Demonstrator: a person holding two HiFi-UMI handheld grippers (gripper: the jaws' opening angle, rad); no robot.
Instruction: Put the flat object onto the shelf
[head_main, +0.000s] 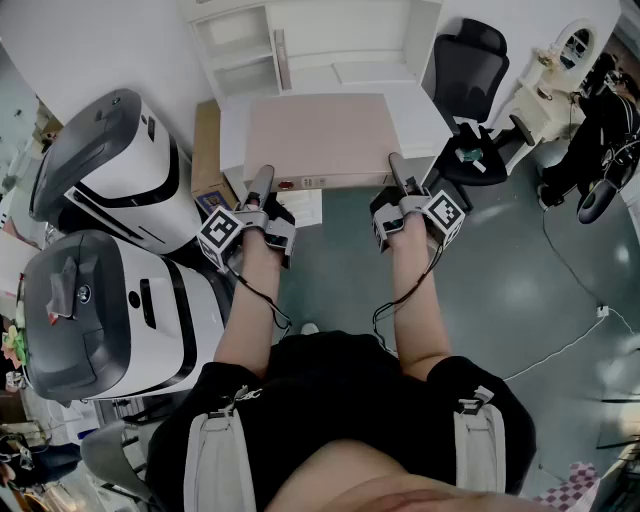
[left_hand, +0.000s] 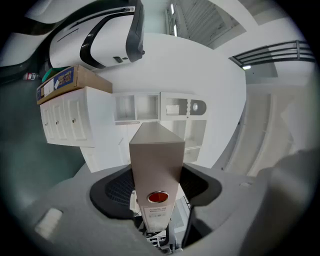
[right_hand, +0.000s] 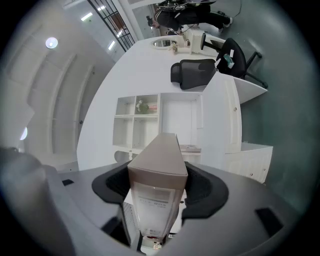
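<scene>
floor (head_main: 520, 300) near lay open; white machines (head_main: 110, 160) crowded the left, an office chair (head_main: 470, 65) the right; the far shelf (head_main: 268, 40) bays seemed mostly empty.

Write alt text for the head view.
A person grips a flat beige box by its near edge with the left gripper and right gripper, facing a white shelf. A black chair stands right, white machines left.

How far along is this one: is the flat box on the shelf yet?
Done: the flat box is lifted, the left gripper and right gripper each clamped on one end. In hand: it hangs level before the white shelf. Left: set it in and let go.
</scene>
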